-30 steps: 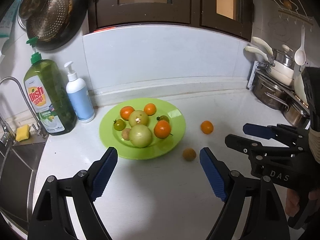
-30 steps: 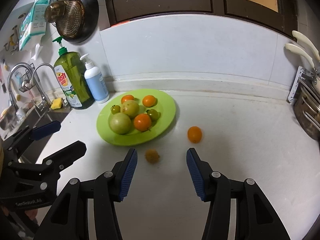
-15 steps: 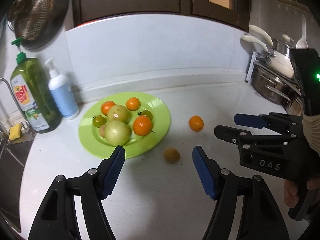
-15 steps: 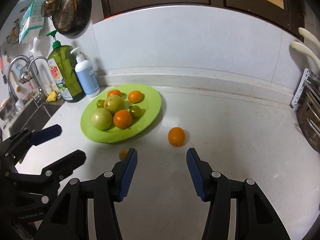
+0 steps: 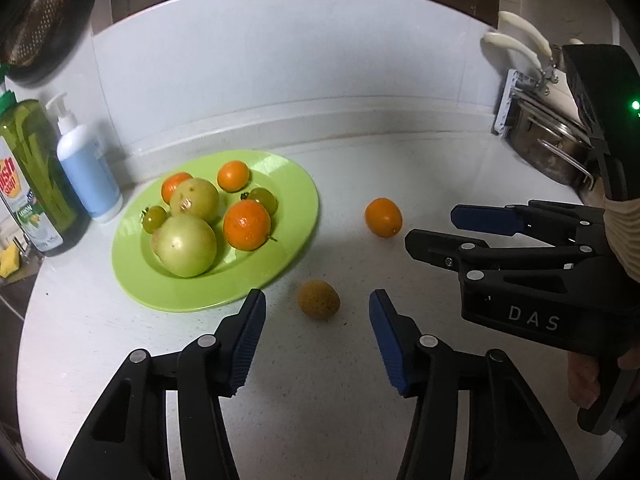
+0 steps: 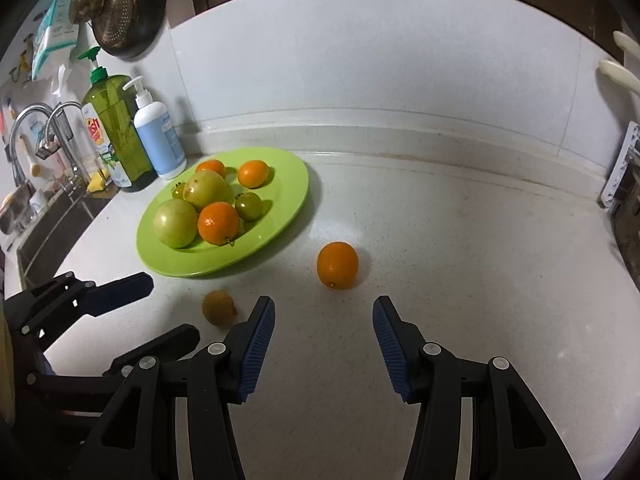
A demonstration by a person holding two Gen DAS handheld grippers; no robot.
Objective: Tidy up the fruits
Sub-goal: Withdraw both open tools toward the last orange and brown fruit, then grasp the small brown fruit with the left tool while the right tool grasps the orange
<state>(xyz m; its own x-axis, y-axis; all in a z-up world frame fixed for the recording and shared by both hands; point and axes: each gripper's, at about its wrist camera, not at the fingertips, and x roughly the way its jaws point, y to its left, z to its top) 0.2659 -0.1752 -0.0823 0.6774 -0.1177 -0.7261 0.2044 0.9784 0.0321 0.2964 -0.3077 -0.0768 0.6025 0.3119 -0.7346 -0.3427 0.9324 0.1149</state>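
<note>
A lime green plate (image 5: 292, 184) (image 6: 288, 176) on the white counter holds several oranges, pale green fruits and small green tomatoes. A small brown fruit (image 5: 318, 300) (image 6: 218, 307) lies on the counter by the plate's near rim. A loose orange (image 5: 383, 217) (image 6: 337, 265) lies to its right. My left gripper (image 5: 318, 336) is open and empty, with the brown fruit just ahead between its fingertips. My right gripper (image 6: 324, 338) is open and empty, with the loose orange just ahead of it; it also shows in the left wrist view (image 5: 440, 228).
A green dish soap bottle (image 6: 114, 120) and a white-blue pump bottle (image 6: 158, 136) stand behind the plate on the left. A sink with taps (image 6: 36, 152) lies at far left. Steel pots on a rack (image 5: 548, 140) stand at the right. A strainer (image 6: 116, 12) hangs on the wall.
Both grippers have moved forward and lower toward the counter. The brown fruit now sits close between the left fingertips, and the loose orange is nearer the right gripper. No fruit has moved.
</note>
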